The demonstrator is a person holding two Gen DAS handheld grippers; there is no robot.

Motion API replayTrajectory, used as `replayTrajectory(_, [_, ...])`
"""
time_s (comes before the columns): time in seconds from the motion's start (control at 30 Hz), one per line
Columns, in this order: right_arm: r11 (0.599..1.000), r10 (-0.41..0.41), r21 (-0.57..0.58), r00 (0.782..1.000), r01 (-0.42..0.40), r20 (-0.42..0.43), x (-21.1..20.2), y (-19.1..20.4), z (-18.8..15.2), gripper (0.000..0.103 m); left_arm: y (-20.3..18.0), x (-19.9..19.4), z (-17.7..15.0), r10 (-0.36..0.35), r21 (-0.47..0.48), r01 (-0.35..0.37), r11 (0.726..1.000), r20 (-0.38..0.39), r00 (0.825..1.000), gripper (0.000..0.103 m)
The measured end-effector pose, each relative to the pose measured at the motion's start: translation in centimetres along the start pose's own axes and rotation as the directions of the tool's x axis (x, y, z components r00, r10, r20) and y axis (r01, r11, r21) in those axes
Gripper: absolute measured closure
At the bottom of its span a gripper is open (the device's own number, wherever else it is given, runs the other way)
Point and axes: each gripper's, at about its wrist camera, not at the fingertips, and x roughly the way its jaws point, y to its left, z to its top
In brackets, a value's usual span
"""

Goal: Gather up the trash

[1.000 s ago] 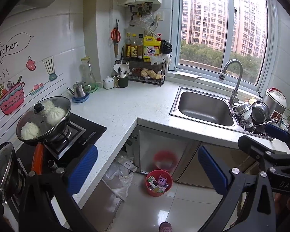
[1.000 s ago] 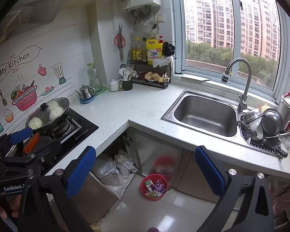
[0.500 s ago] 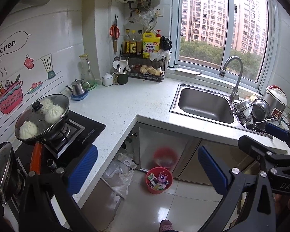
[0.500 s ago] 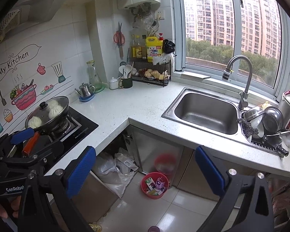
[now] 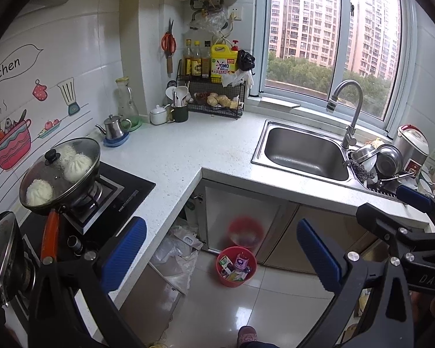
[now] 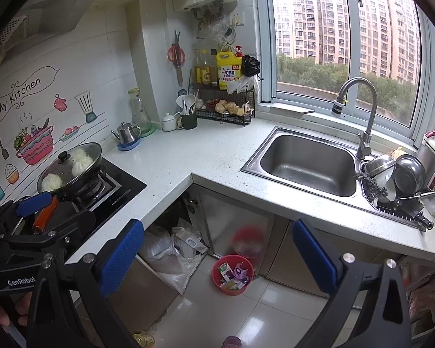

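Looking across a white counter [image 5: 171, 150] bending round a corner. Finding a glass-lidded pan [image 5: 61, 171] sitting on a black hob [image 5: 124, 191] and holding three white buns. Noting a small steel kettle [image 5: 113, 127] standing on a blue mat just beside a glass carafe [image 5: 126, 101]. Spotting red scissors [image 5: 168, 43] hanging on the wall near a wire rack [image 5: 214, 104] carrying a yellow jug [image 5: 224, 63] and bottles. Seeing steel bowls [image 5: 385, 159] leaning together between a bare sink [image 5: 301, 150] and a rice cooker [image 5: 413, 145].
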Motion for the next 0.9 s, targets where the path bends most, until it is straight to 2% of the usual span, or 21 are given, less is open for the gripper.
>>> replayTrajectory(0.9, [1.0, 0.006, 0.011, 1.0, -0.005, -0.01, 0.23, -0.27, 0.1, 0.001, -0.57, 0.41, -0.11, -0.019, -0.013, 0.018, 1.0, -0.021, 1.0, 0.0])
